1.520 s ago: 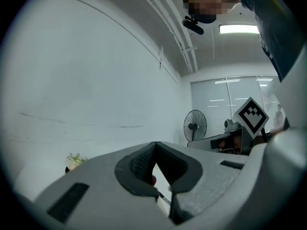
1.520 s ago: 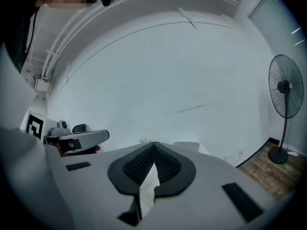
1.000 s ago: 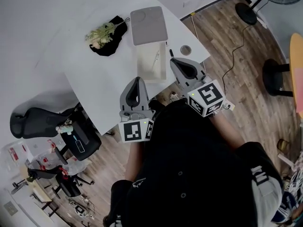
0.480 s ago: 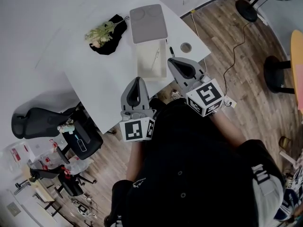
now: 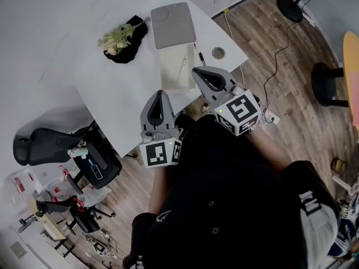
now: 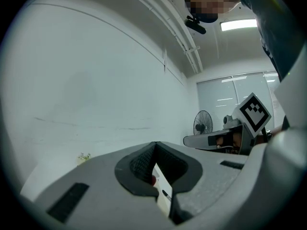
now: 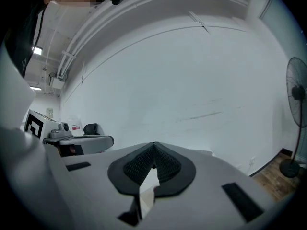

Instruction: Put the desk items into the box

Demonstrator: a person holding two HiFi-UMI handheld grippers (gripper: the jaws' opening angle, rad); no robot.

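No word, number or brand could be read anywhere. The left cube (image 5: pixel 161 153) on the left gripper (image 5: pixel 160 96) and the right cube (image 5: pixel 239 112) on the right gripper (image 5: pixel 197 70) each bore only black-and-white square marker patterns, without letters or digits. A white packet (image 5: pixel 19 179) at the lower left of the head view carried red print too small to make out. In the right gripper view a white sign (image 7: pixel 75 127) with a red patch, beside an office chair (image 7: pixel 91 128), was equally illegible.
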